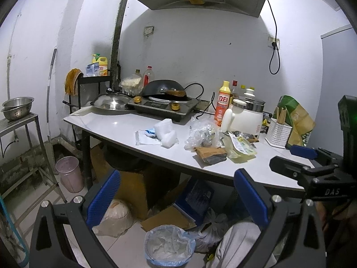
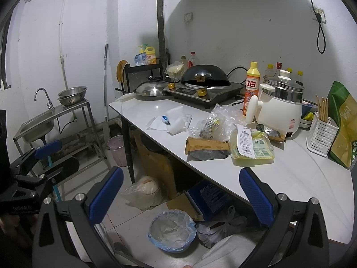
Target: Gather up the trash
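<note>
Crinkly clear plastic bag point(image 2: 219, 120), brown wrapper point(image 2: 206, 148) and yellow pouch point(image 2: 252, 148) strewn mid-table point(image 2: 301, 174), probably light, soft and slippery; best pinched at a raised fold. Lined bin point(image 2: 171, 230) waiting on floor below. Left gripper point(image 1: 178, 201) and right gripper point(image 2: 181, 194) both spread wide, holding nothing. Rice cooker point(image 2: 279, 109) and detergent bottle point(image 2: 252, 84) crowding just behind.

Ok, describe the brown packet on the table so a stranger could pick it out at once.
Start at the white table and find the white electric pot near the wall. Come toward the near edge, past the crumpled clear plastic bag. The brown packet lies flat there, left of the yellow pouch; it alone is brown on top with a dark grey underside.
</note>
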A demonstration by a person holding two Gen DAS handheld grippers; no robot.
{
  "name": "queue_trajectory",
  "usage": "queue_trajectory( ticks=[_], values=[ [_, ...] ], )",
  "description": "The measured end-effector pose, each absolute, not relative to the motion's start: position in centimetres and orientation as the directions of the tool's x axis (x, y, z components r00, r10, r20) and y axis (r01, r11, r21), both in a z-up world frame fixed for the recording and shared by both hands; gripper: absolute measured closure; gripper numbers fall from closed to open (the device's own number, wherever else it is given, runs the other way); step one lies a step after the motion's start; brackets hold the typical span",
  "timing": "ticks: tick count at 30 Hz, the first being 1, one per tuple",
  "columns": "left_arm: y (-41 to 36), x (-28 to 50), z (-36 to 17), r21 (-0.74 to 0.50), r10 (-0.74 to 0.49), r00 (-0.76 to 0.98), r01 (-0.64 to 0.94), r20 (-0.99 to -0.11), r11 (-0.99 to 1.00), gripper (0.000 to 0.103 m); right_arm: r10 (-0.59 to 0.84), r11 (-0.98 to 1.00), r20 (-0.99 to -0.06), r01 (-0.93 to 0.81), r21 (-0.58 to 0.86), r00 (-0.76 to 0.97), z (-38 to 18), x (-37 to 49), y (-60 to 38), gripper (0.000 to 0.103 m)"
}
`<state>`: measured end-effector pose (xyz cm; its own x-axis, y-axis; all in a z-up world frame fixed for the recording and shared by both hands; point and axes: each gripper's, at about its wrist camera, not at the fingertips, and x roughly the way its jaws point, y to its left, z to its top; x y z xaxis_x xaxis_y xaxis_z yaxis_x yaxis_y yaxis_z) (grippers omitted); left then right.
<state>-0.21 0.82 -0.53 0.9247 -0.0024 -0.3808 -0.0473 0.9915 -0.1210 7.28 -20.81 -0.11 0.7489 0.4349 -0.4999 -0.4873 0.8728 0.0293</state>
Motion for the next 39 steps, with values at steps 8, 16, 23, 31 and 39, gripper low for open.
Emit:
queue_trajectory(
  ticks=[8, 16, 23, 31, 39],
  values=[
    [0.95, -0.24, -0.55, -0.126, -0.004, 0.923, -0.048, -0.384, 0.991, 0.002, 0.434, 0.873, -0.502, -0.487, 0.030, 0.748, -0.06, 7.41, -20.84, 0.000],
    [1.03, -0.19, -0.52, -0.129, -0.007, 0.923, -0.047, -0.385, 0.991, 0.002, 0.433, 0.873, -0.503, -0.486, 0.029, 0.748, -0.11, 7.47, -20.90, 0.000],
    [1.08, -0.19, -0.52, -0.129, -0.006, 0.923, -0.047, -0.385, 0.991, 0.002, 0.433, 0.874, -0.503, -0.486, 0.031, 0.748, -0.06, 7.56, -20.88, 0.000],
    [1.05, -0.20, -0.54, -0.129, -0.007, 0.923, -0.047, -0.385, 0.991, 0.002, 0.432, 0.874, -0.504, -0.485, 0.031, 0.748, -0.05, 7.58, -20.85, 0.000],
    [1.04, -0.13, -0.55, -0.129, -0.006, 0.923, -0.047, -0.386, 0.991, 0.002, 0.432, 0.874, -0.507, -0.484, 0.034, 0.746, -0.20, 7.67, -20.97, 0.000]
  ],
)
